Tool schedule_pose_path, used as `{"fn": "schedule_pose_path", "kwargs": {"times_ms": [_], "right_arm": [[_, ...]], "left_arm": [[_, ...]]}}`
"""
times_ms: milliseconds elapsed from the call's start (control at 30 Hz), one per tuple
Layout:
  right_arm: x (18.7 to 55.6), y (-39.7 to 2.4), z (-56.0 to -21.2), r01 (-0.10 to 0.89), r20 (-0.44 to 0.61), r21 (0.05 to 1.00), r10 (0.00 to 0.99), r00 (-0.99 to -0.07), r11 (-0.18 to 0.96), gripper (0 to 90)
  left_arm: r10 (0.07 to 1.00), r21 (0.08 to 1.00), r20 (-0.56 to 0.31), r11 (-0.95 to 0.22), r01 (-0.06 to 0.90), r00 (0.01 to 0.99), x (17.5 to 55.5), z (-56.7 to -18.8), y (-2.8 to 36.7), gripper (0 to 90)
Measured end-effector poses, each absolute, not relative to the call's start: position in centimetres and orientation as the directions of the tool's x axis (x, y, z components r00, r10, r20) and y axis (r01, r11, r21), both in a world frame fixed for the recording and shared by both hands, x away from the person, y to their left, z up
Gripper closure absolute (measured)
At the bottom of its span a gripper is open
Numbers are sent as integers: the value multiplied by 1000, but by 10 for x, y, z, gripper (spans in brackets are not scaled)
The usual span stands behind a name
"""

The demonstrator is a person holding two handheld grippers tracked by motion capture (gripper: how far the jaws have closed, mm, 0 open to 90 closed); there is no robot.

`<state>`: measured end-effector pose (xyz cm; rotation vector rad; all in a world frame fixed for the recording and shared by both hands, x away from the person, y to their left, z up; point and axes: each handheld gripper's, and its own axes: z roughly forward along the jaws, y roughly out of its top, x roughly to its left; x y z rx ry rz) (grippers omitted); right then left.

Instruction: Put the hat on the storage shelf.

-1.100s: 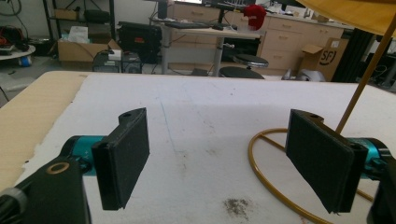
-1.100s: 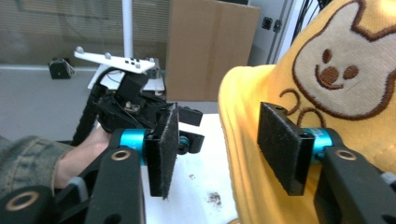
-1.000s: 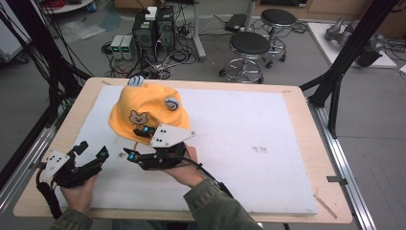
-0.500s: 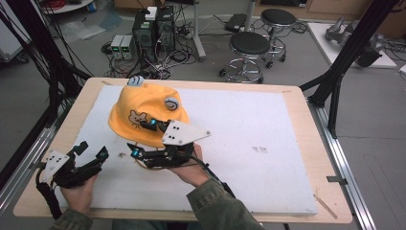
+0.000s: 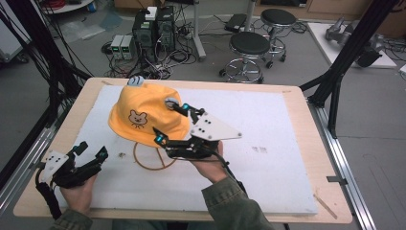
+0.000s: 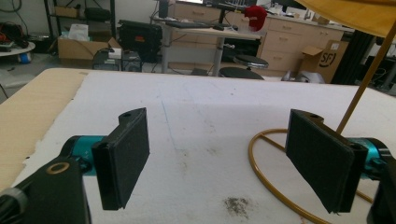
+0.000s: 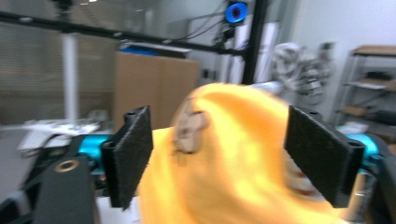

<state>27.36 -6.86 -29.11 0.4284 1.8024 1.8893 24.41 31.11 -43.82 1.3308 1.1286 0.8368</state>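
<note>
My right tool [image 5: 171,123] stands with its jaws apart; they have just been opening, and the yellow hat [image 5: 143,115] lies between and beyond them with no pad pressing on it. In the right gripper view the hat [image 7: 233,158] is a blurred orange mass, its bear patch barely readable. The high view shows it plainly: the hat sits on a thin gold wire stand [image 5: 152,158] on the white table [image 5: 287,134], bear face toward me, the brim hiding most of the stand. My right hand [image 5: 208,165] is raised over the table, the tool angled toward the hat's right side.

My left tool [image 5: 91,151] is open too, nothing between its pads. The left gripper view shows the stand's ring base [image 6: 275,186] and slanted rod, with the hat's brim [image 6: 355,14] cut off at the top corner. My left hand [image 5: 76,189] rests low near the table's front left edge.
</note>
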Motion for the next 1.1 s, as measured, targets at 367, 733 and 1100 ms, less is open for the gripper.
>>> {"fn": "schedule_pose_path", "kwargs": {"times_ms": [367,733,1100], "right_arm": [[263,-134,-277,-177,-123,984,682,-721,-9,211],[256,-171,-277,-191,-141,981,745,-652,19,210],[248,-204,-280,-188,-153,981,792,-591,48,211]], "left_arm": [[947,983,-150,112,145,284,244,-439,310,223],[948,983,-150,112,148,281,244,-439,310,223],[946,981,-158,118,152,283,244,-440,309,223]]}}
